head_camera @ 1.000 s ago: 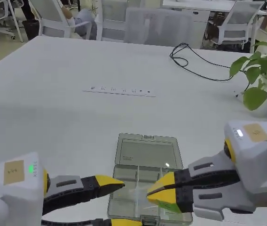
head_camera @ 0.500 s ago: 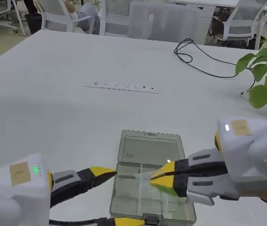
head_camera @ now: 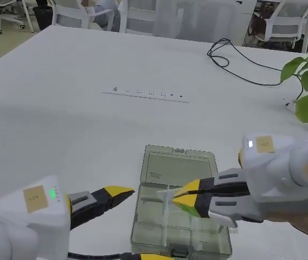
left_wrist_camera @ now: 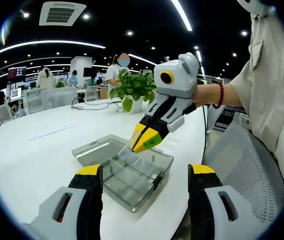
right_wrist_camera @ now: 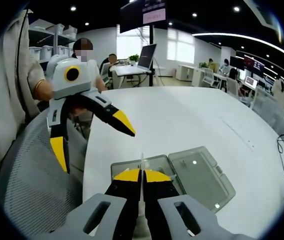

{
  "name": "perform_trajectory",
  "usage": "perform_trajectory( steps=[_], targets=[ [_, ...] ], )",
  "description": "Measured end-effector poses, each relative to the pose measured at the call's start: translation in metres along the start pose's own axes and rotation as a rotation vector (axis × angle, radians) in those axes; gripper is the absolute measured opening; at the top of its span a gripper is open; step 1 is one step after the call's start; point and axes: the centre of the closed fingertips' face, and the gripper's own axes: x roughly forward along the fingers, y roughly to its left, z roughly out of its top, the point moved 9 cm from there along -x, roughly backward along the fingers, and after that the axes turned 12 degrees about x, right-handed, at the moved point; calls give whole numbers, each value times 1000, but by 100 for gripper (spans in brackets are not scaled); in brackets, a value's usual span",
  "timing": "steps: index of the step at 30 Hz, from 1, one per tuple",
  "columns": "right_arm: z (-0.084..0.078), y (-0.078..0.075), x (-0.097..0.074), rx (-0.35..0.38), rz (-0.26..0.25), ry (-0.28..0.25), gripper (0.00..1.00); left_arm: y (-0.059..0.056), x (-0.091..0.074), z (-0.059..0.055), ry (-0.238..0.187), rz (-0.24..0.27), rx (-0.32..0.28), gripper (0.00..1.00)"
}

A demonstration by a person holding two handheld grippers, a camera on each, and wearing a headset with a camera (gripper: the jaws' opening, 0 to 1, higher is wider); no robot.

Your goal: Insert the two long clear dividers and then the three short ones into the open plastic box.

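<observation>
nearest, the left gripper (left_wrist_camera: 145,169) stands with its jaws spread wide and empty, the open plastic box (head_camera: 138,218) lying just beyond its tips at 12 o'clock in the left gripper view. in the head view the right gripper (head_camera: 180,196) reaches in from 3 o'clock, jaws pinched on 1 clear divider (right_wrist_camera: 142,164) held upright on edge over the tray. the lid (head_camera: 180,165) lies flat at the tray's 12 o'clock, with a power strip (head_camera: 148,93) farther off.

Head view above; gripper views opp., share box (head_camera: 179,169).
</observation>
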Motion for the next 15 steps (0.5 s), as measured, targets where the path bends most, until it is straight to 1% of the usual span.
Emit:
perform_trajectory(
  steps=[8,15],
  targets=[
    [-1,-7,7,27,-2,9,2,5,1,1,-3,4,0,70],
    [-3,-10,12,44,2,19,2,8,1,-1,-1,6,-7,70]
  ],
)
